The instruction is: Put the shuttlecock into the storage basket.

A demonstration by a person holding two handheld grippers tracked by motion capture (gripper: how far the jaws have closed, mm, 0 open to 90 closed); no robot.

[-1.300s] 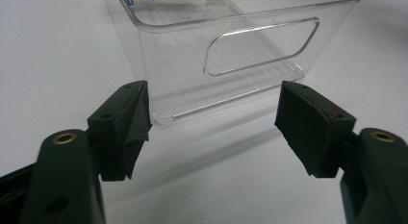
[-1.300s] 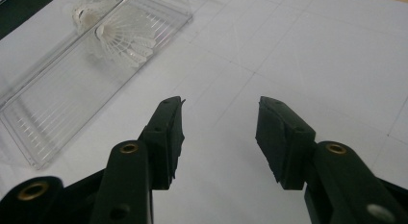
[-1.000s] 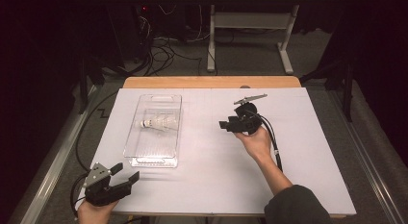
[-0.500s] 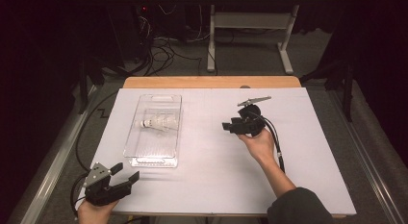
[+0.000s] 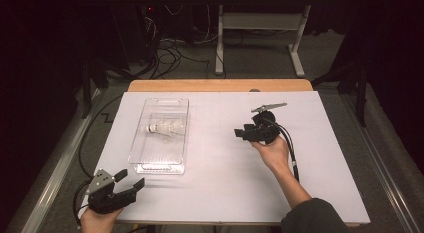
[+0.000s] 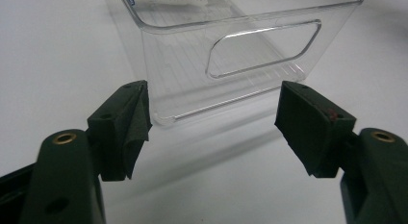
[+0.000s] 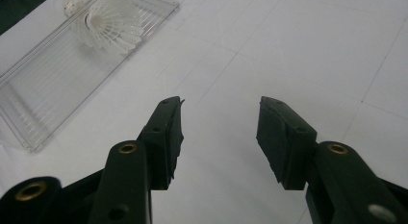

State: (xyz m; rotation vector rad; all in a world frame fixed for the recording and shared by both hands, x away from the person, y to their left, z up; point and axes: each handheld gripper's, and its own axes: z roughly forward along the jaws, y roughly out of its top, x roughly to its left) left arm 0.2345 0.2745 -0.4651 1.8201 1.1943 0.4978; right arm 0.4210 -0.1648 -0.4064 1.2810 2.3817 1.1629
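Clear plastic bin sits on the white table, left of centre, long side running away from the person. White shuttlecock lies inside it on its side, toward the far half, cork end pointing left.

Right gripper hovers over the table middle, well right of the bin, jaws apart and empty; in the right gripper view the shuttlecock sits ahead and to the left in the bin, nothing between the jaws but bare table.

Left gripper is at the near left table edge, just short of the bin's near end, jaws wide apart, holding nothing. Left gripper view looks straight at the bin's near wall with its handle cut-out; jaws not touching it.

Progress, my read: shuttlecock is in the bin, and both grippers are empty and clear of it, so placing looks done. If anything is left, it is probably the left gripper taking or moving the bin, since it is lined up on the near wall. No grasp started yet.
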